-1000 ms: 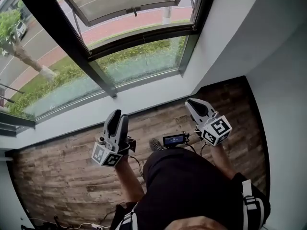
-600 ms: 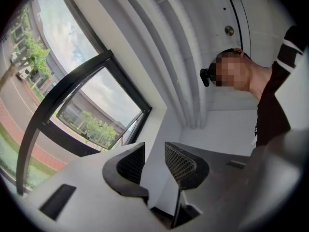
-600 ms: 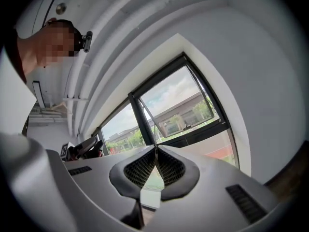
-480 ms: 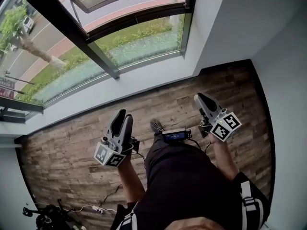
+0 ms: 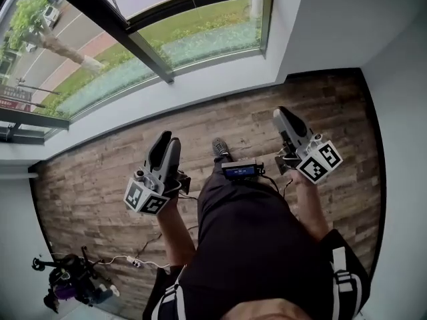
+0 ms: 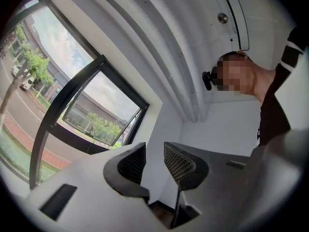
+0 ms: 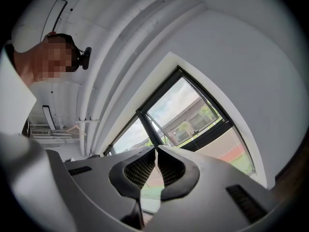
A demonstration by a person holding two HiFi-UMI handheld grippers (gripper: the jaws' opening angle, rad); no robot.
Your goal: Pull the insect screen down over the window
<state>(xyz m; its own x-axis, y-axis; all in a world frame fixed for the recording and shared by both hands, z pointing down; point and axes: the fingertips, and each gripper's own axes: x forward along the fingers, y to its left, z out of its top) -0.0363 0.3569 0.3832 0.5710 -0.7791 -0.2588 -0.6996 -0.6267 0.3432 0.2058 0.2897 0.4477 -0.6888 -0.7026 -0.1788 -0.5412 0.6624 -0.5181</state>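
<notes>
Right gripper, its 2 jaws together, points toward the window.

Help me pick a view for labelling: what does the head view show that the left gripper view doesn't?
Head view only: the right hand-held gripper and a small black device with a blue screen at the person's waist. Left gripper view only: the white ceiling. Both: the dark-framed window and the left hand-held gripper, jaws apart, empty, having just closed slightly.

Window ahead, floor below; left tongs, right tongs flank person, well apart.
</notes>
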